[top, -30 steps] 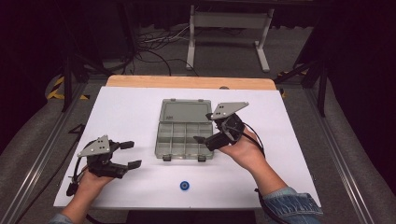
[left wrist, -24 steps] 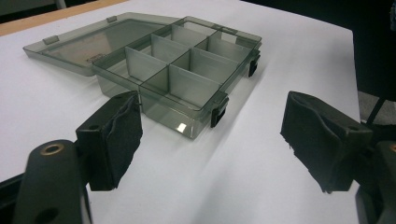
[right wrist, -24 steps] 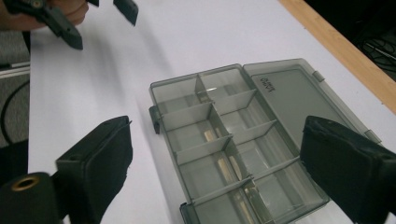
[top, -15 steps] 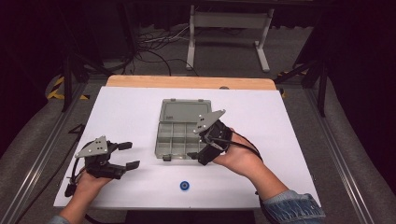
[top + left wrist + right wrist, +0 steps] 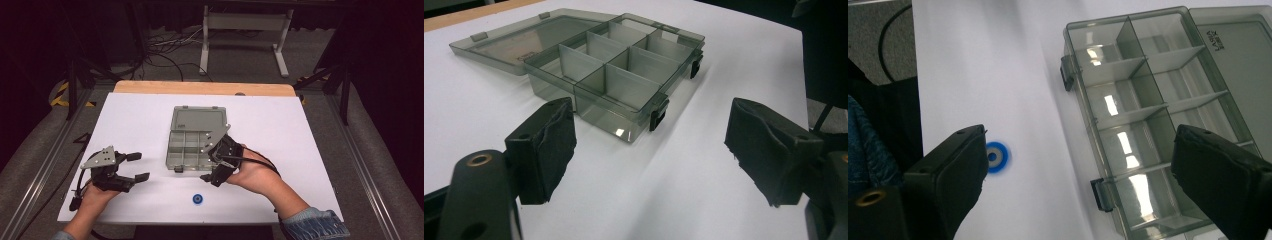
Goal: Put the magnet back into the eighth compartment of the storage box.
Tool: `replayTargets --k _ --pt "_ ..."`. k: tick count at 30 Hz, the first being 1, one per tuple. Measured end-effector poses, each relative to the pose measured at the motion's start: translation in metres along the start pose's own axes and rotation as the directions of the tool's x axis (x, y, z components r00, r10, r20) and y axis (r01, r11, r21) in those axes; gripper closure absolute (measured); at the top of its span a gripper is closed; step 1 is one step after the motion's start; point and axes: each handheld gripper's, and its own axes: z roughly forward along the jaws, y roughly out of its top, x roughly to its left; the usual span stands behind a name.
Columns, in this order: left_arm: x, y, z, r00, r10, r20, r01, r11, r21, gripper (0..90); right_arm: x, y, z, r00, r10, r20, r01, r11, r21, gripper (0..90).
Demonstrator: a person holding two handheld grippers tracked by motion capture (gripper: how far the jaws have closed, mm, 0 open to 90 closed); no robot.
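Compartment box [image 5: 192,145] lid open, long axis front-to-back; both grippers' jaws wide apart, holding nothing.

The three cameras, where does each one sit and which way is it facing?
High view: above the person's side, looking forward and down on the table, box, both hands and grippers.
Left gripper view: rides the left gripper, looking past its fingers at the open box.
Right gripper view: rides the right gripper, looking down at box and blue disc.
All share the box.
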Motion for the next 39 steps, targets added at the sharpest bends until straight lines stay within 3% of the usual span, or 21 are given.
replayTargets --k 7,15,33,39 --pt "0.001 0.0 -0.001 1.0 0.001 -0.002 -0.001 1.0 -0.001 20.6 0.003 -0.005 0.008 1.0 0.003 -0.002 -0.003 1.0 -0.02 9.4" --pt "0.001 0.0 -0.001 1.0 0.0 -0.001 0.0 1.0 -0.005 20.6 0.013 -0.012 0.034 0.9993 -0.009 -0.035 0.01 1.0 0.027 10.1" --pt "0.001 0.0 -0.001 1.0 0.002 -0.002 -0.002 1.0 -0.005 20.5 0.03 -0.019 0.066 0.995 -0.047 -0.088 0.055 0.994 0.096 11.0" --pt "-0.001 0.0 0.001 1.0 0.005 0.008 -0.005 1.0 0.007 20.5 0.035 -0.02 0.072 0.9932 -0.031 -0.112 0.043 0.993 0.107 11.0"
